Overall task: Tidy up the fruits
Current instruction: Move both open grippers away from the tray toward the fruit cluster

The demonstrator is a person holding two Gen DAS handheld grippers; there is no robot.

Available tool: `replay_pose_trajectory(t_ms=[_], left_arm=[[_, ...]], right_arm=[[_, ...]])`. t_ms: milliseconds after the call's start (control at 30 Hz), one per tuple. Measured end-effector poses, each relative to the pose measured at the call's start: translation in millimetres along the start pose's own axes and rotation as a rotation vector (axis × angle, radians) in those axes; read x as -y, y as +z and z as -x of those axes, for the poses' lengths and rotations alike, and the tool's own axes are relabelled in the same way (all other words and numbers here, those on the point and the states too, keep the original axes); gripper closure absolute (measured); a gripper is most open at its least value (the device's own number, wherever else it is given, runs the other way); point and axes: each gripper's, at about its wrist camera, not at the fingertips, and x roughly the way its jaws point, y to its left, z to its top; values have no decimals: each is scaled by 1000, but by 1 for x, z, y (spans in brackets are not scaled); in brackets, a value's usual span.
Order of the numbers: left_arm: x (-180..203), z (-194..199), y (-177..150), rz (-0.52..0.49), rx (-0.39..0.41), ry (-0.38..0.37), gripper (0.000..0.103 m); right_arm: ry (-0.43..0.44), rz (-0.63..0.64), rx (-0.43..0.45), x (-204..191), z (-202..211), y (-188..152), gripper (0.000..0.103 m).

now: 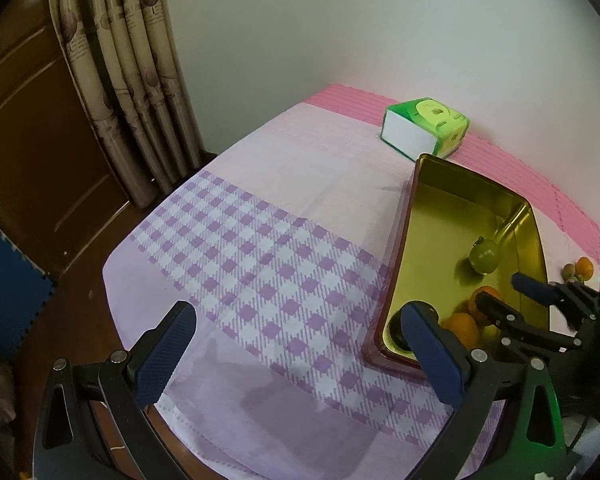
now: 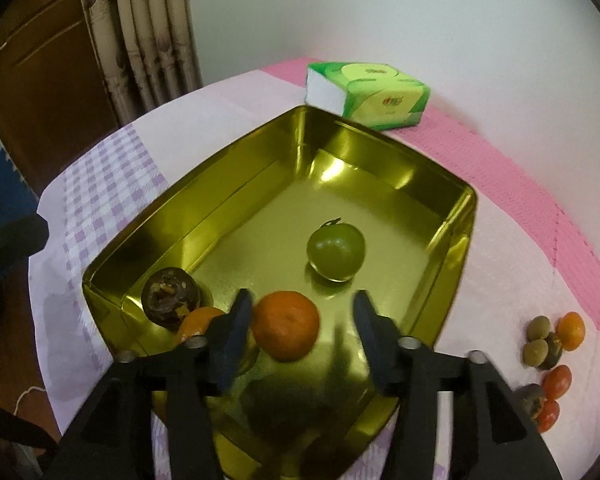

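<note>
right gripper: tilted down over gold tin, fingers apart, orange loose between them on the tin floor, just beside the left pad | left gripper: angled down over checked cloth on the worktop, fingers wide, empty | green fruit: mid-tin | small fruits: on cloth right of tin

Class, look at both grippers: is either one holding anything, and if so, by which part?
Nothing is held. The right gripper stands open beside the orange; the left gripper is open over the tablecloth.
</note>
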Motion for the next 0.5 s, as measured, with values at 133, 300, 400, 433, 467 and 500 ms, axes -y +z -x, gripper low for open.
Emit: replay_pose_trajectory(t_ms=[133,300,400,433,467,500], left_arm=[[2,2,-1,-11,10,-3,1],[3,4,-2,-13,19,-4,1],[5,7,-2,-18,29,-21,1],[7,8,-3,-21,32,-30,1],[8,9,-4,-27,37,-42,1],[10,11,-5,-35,44,-52,1]], right_arm=[[8,-34,57,11,24,-1,33],[-30,-130,135,52,60,-15,15],[-99,-209,156,91,77,-36,11],[-113,-232,155,102,81,-42,7],[-131,-261,152,117,84,-50,5],[-165,-299,144,136,88,-62,5]])
